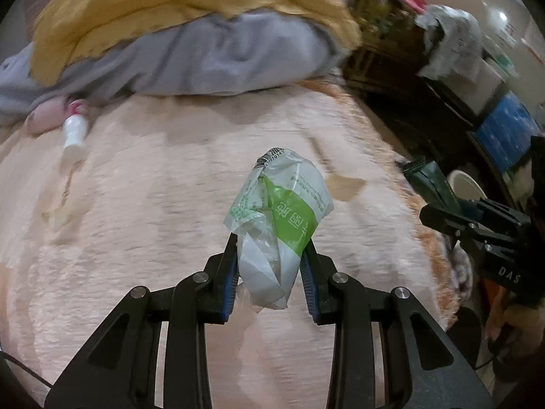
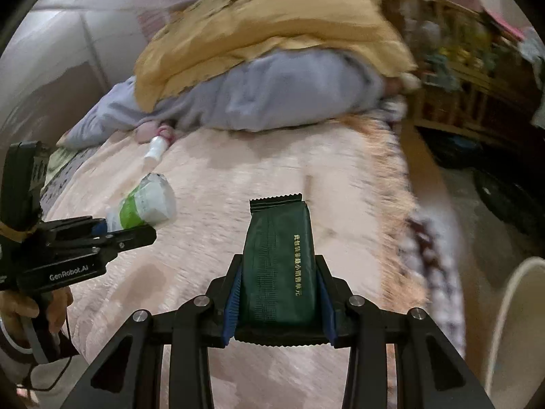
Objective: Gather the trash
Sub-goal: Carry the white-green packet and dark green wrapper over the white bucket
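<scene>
My left gripper is shut on a crumpled white and green plastic wrapper, held above the pink bed blanket. The same wrapper and left gripper show at the left of the right wrist view. My right gripper is shut on a dark green foil packet that stands upright between the blue pads. That packet and the right gripper appear at the right edge of the left wrist view. A small white bottle lies on the blanket near the bedding.
Piled grey and mustard-yellow bedding fills the far end of the bed. A wooden shelf unit stands beyond the bed's right edge. A pale round bin rim sits low at the right, and also shows as a rim behind the packet.
</scene>
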`<state>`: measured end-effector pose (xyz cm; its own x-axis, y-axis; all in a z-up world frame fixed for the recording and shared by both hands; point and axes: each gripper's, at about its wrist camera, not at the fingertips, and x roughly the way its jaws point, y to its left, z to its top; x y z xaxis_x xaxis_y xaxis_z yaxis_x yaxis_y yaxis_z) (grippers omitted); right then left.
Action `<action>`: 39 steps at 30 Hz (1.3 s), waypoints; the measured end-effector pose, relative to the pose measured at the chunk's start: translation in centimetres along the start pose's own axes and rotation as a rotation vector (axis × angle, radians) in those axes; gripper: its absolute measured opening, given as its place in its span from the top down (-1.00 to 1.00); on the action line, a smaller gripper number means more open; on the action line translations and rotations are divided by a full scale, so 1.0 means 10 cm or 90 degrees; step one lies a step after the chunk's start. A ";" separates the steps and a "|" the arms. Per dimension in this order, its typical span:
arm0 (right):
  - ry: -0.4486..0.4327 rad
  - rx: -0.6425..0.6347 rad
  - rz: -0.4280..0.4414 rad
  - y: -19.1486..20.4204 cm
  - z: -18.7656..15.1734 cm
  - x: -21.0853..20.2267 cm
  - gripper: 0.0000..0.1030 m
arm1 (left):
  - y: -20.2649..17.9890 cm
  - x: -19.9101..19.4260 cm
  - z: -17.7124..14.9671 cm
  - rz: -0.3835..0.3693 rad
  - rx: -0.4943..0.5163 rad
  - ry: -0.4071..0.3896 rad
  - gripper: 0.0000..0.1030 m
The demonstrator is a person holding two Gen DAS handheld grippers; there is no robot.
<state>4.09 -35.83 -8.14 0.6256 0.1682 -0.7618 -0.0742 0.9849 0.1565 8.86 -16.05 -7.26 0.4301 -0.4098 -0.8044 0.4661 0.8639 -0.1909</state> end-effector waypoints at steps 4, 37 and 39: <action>-0.018 0.044 -0.030 -0.31 -0.14 -0.29 0.27 | -0.37 0.04 0.04 -0.021 0.028 -0.001 0.41; -0.063 0.275 -0.176 -2.09 -1.01 -1.36 0.27 | -2.68 0.55 0.19 -0.149 0.231 0.029 0.41; -0.062 0.282 -0.179 -2.15 -1.04 -1.36 0.27 | -2.74 0.58 0.19 -0.155 0.230 0.033 0.41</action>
<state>-10.93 -58.84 -7.68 0.6446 -0.1258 -0.7541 0.4290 0.8760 0.2206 0.09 -42.65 -5.66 0.2392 -0.5658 -0.7891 0.7940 0.5818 -0.1765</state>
